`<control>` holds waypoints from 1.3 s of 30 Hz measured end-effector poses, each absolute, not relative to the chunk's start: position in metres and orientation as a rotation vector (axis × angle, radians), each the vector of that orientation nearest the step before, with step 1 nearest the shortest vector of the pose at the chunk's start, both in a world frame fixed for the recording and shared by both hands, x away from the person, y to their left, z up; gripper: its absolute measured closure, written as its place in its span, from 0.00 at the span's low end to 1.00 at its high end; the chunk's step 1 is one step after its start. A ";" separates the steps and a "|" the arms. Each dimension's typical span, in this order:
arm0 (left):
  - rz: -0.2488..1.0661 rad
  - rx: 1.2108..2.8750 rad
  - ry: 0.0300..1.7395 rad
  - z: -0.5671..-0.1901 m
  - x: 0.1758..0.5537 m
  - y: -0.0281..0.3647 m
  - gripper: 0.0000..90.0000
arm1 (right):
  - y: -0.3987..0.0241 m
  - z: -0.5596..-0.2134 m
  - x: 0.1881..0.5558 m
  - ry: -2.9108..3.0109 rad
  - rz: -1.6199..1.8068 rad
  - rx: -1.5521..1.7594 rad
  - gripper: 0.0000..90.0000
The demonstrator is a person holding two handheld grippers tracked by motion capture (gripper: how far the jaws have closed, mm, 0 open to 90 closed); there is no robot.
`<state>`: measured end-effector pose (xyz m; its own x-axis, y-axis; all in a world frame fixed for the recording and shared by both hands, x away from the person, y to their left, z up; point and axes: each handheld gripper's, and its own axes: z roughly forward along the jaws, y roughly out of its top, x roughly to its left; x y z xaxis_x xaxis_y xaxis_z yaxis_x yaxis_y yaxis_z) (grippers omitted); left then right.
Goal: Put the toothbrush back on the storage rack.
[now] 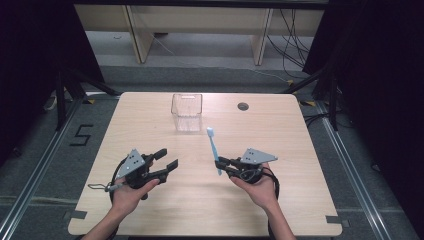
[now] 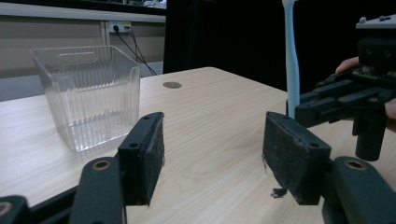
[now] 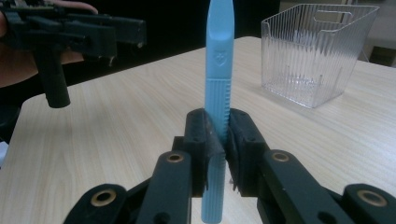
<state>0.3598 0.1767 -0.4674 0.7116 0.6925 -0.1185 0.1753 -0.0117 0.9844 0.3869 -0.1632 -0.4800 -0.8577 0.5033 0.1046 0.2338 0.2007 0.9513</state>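
I hold a light blue toothbrush [image 1: 214, 150] by the ribbed part of its handle, pinched between the pads of my right gripper [image 1: 223, 165]. It is slim plastic, standing nearly upright above the table, its white-bristled head at the top and its blunt handle end poking out below the pads. It hangs in the air, well short of the clear tub.

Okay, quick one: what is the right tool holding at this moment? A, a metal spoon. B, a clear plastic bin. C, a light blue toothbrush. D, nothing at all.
C: the right tool is clamped on the handle of the light blue toothbrush, which stands upright between its pads, while the clear bin sits apart on the table.
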 end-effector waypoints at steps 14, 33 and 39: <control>0.383 1.587 0.677 -0.449 0.378 0.147 0.51 | -0.149 -0.481 0.390 2.218 1.725 0.686 0.88; 0.281 1.616 0.673 -0.444 0.393 0.114 0.62 | -0.135 -0.479 0.387 2.227 1.695 0.750 0.88; 0.270 1.613 0.673 -0.444 0.394 0.111 0.66 | -0.132 -0.479 0.390 2.224 1.709 0.717 0.88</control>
